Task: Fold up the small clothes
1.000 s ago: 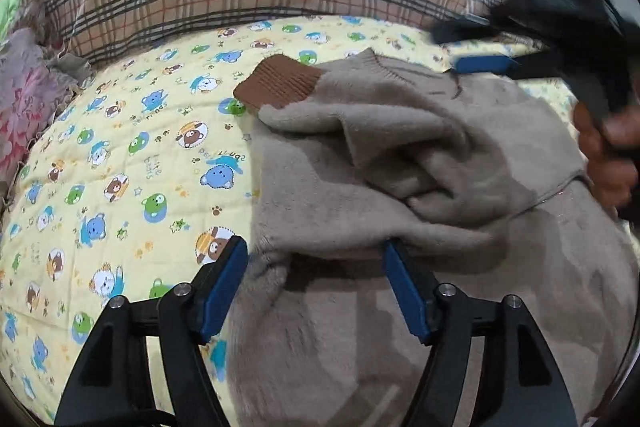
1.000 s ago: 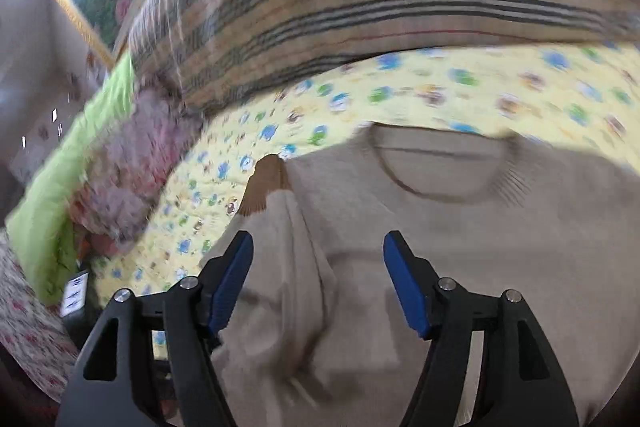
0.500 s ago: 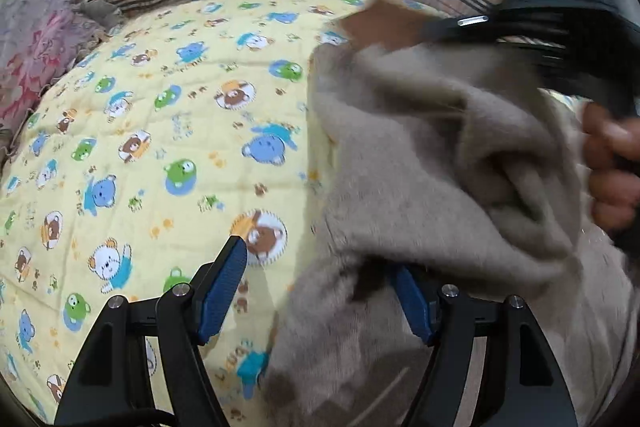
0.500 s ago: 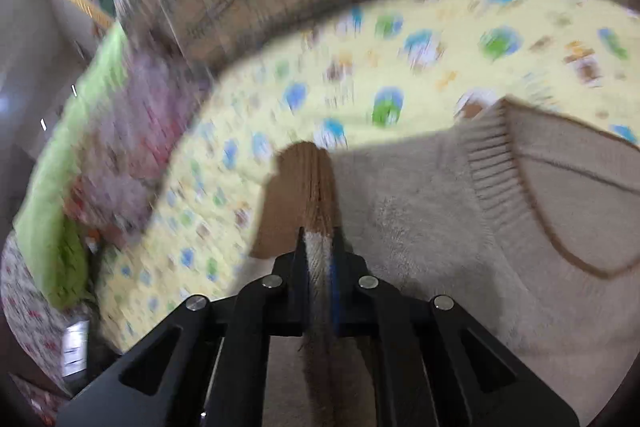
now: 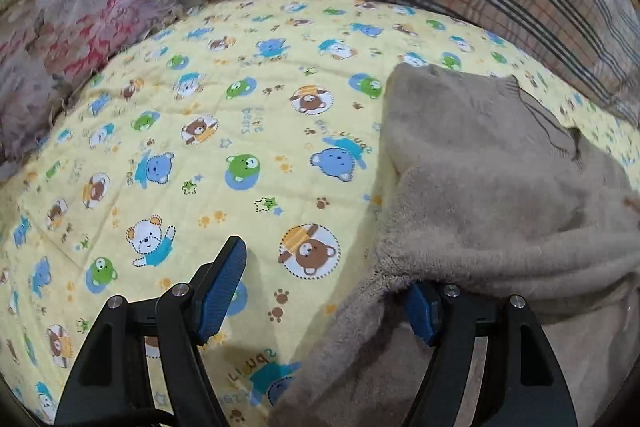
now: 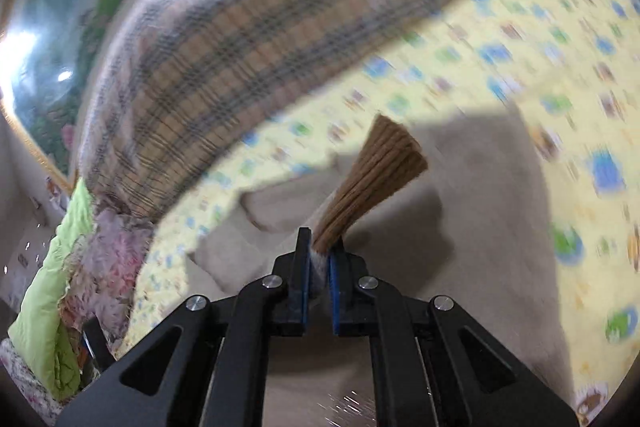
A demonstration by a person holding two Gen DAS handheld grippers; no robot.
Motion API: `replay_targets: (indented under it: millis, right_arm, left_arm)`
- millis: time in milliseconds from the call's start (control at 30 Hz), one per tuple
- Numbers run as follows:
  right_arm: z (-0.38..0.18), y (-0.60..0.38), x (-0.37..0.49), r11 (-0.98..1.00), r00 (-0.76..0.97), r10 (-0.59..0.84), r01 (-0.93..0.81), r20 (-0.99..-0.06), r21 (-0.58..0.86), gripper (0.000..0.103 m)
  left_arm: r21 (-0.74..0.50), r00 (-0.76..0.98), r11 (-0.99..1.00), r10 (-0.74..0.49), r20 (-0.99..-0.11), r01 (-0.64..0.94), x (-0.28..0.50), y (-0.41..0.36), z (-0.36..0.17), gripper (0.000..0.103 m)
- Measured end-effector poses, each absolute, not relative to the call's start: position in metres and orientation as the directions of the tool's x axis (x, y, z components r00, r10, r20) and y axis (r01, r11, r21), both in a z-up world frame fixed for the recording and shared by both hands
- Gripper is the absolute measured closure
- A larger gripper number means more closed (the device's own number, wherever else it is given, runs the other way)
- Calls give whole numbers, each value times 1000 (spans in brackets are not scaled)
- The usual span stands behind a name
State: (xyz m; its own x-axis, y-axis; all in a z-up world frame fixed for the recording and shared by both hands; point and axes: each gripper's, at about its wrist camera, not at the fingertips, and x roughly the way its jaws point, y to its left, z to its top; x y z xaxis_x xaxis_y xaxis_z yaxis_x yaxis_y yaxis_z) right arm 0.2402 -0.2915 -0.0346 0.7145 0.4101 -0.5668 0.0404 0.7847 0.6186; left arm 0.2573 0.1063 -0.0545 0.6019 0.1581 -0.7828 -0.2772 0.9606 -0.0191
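One sweater (image 5: 500,187); right tool (image 6: 319,259) pinching brown cuff (image 6: 376,175); left tool (image 5: 324,291) spread.

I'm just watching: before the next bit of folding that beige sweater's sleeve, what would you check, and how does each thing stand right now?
1. Right gripper clamped on the sleeve: ok, jaws shut just behind the brown cuff.
2. Cuff sticks out past the jaws: ok.
3. Left gripper free of cloth: not ok, jaws open wide but the sweater drapes over one finger.
4. Bear-print sheet beside the sweater bare for working: ok in the left wrist view.
5. Sweater lying flat: not ok, bunched in a thick fold near the left gripper.
6. Where the sleeve will land: cannot tell, the right wrist view is blurred.
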Motion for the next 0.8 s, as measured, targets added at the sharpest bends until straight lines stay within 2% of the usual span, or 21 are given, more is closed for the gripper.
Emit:
replay_targets:
  millis: [100,133,200,267,333,367,467,567,600,633,700,800]
  right_arm:
    - [-51,-302,229,748,698,432,77,-571,660,88]
    - [-53,-306,225,744,697,429,89,-575,663,85]
    - [-56,-314,221,725,714,418,110,-562,680,69]
    - [-56,-319,221,711,719,424,112,-550,695,69]
    - [-50,-315,229,738,704,427,91,-568,668,78]
    - [-44,-311,233,750,702,428,76,-569,658,93]
    - [-5,-305,236,767,760,417,0,-498,642,93]
    - [47,-316,211,747,862,414,-138,-292,651,94]
    - [51,-316,206,763,874,396,-141,-283,631,94]
    - [50,-315,203,789,875,374,-125,-308,601,94]
    - [25,-315,207,824,840,348,-62,-416,563,94]
    - [-28,-328,206,808,777,340,46,-529,587,94]
  left_arm:
    - [24,610,971,169,-774,-239,253,98,-52,31]
    - [33,604,972,170,-779,-231,251,97,-53,31]
    - [36,591,974,163,-790,-222,251,98,-55,31]
    - [43,579,974,167,-798,-222,257,99,-56,31]
    - [70,581,972,192,-791,-226,263,99,-54,30]
    - [80,590,969,206,-781,-233,266,99,-50,30]
    - [48,649,960,223,-727,-276,260,104,-29,29]
    - [53,700,946,275,-659,-321,247,99,-18,22]
    - [88,697,940,304,-649,-329,245,92,-21,20]
    - [112,687,939,315,-654,-324,247,89,-25,21]
    - [131,647,943,306,-699,-305,252,85,-38,21]
    - [86,614,956,247,-749,-279,256,93,-42,21]
